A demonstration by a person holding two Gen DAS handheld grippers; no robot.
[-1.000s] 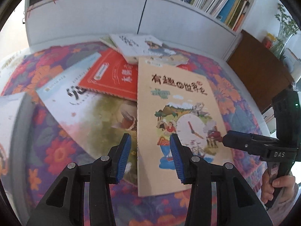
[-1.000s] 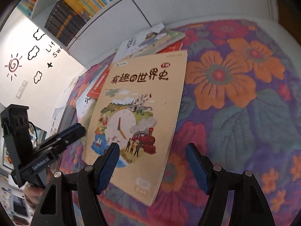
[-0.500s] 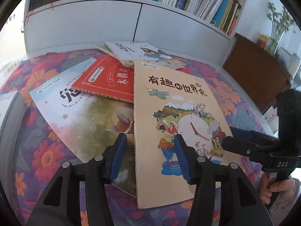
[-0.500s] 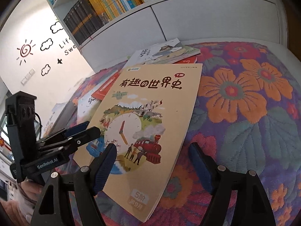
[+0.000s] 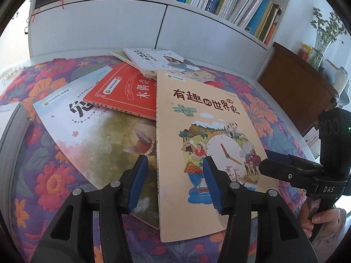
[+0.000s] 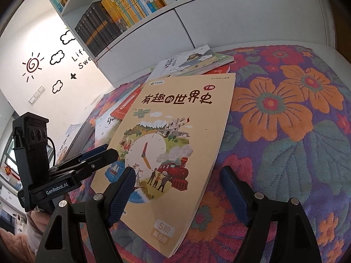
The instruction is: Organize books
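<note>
On the flowered tablecloth (image 6: 285, 100), near its front edge, a tan book with a clock on its cover (image 5: 204, 144) lies flat atop a fan of other books: a pale blue book (image 5: 92, 127) to its left, a red book (image 5: 125, 92) behind that, and two more books (image 5: 162, 63) toward the far edge by the white bookshelf (image 5: 122, 26). The left gripper (image 5: 174, 184) hovers over the tan book's spine edge, jaws apart and empty. The right gripper (image 6: 178, 195) straddles the book's near right corner, jaws wide, pads not touching it.
</note>
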